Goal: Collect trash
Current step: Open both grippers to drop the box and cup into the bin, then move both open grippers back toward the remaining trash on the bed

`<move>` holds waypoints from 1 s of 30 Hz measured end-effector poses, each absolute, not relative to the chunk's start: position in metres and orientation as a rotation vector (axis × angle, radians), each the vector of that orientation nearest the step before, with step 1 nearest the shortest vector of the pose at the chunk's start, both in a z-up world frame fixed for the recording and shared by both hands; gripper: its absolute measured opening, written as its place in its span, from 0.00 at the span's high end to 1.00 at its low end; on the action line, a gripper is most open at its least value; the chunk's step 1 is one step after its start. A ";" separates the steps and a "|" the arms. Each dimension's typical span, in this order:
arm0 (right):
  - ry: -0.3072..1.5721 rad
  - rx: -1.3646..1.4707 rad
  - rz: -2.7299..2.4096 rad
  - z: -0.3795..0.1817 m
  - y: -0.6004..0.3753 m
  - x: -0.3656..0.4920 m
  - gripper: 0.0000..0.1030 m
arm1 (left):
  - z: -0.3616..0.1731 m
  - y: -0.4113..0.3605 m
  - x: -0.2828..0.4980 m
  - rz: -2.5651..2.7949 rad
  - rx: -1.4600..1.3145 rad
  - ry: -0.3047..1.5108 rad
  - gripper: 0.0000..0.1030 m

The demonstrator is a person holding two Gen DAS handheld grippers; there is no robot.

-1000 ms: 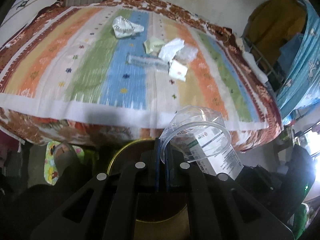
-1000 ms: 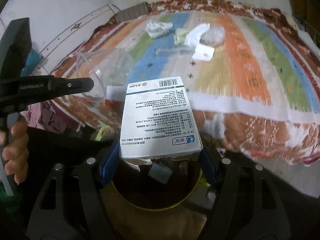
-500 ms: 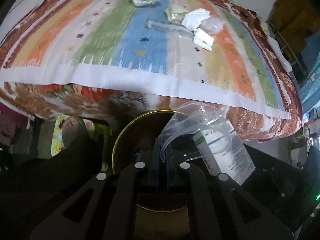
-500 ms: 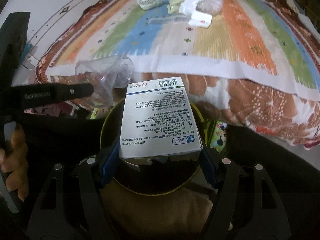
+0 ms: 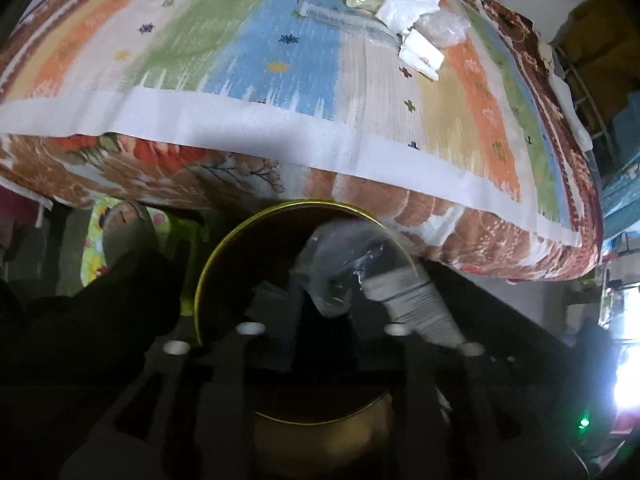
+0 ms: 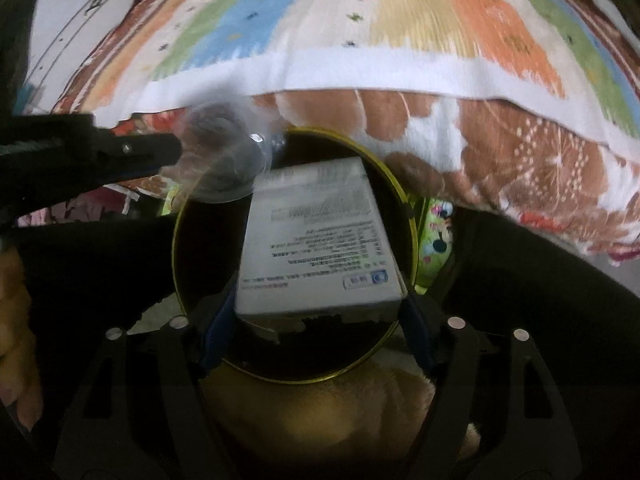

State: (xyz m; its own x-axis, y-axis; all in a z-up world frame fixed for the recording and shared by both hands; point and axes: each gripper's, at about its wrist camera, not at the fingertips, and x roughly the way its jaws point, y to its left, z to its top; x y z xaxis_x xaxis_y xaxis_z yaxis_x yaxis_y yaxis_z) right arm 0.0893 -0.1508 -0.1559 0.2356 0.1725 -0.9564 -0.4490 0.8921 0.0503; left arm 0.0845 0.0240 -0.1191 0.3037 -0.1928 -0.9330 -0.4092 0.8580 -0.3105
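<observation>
In the left wrist view a crumpled clear plastic wrapper [image 5: 340, 276] hangs blurred over a round gold-rimmed bin [image 5: 224, 264], between the fingers of my left gripper [image 5: 320, 320]. Those jaws are opening and no longer pinch it. In the right wrist view a white medicine box [image 6: 316, 240] tilts, blurred, over the same bin [image 6: 176, 240]. It sits between the blue pads [image 6: 218, 328] of my right gripper [image 6: 316, 328], whose jaws are opening off it. My left gripper [image 6: 176, 150] and the wrapper [image 6: 224, 160] reach in from the left.
More litter lies far up the striped bedspread [image 5: 280, 80]: crumpled white paper [image 5: 408, 6], a small white packet [image 5: 422, 54], clear plastic [image 5: 444, 28]. The bed's edge overhangs the bin. A colourful slipper [image 5: 96, 240] lies on the floor. A hand [image 6: 12, 312] shows at left.
Both grippers have sunk toward the bin's mouth. The left jaws, pinched shut on the wrapper before, now stand apart. The box has tipped sideways between the right pads.
</observation>
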 end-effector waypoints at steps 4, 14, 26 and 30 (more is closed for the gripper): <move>1.254 -0.226 0.451 -0.152 -0.149 0.092 0.28 | -0.109 0.029 0.085 0.147 -0.595 1.225 0.54; 1.162 -0.170 0.500 -0.118 -0.144 0.108 0.19 | -0.070 0.047 0.098 0.153 -0.589 1.121 0.33; 1.061 -0.238 0.506 -0.073 -0.137 0.138 0.13 | -0.028 0.080 0.133 0.187 -0.534 1.020 0.20; 1.034 -0.243 0.523 -0.064 -0.131 0.145 0.10 | -0.028 0.084 0.143 0.188 -0.518 1.026 0.19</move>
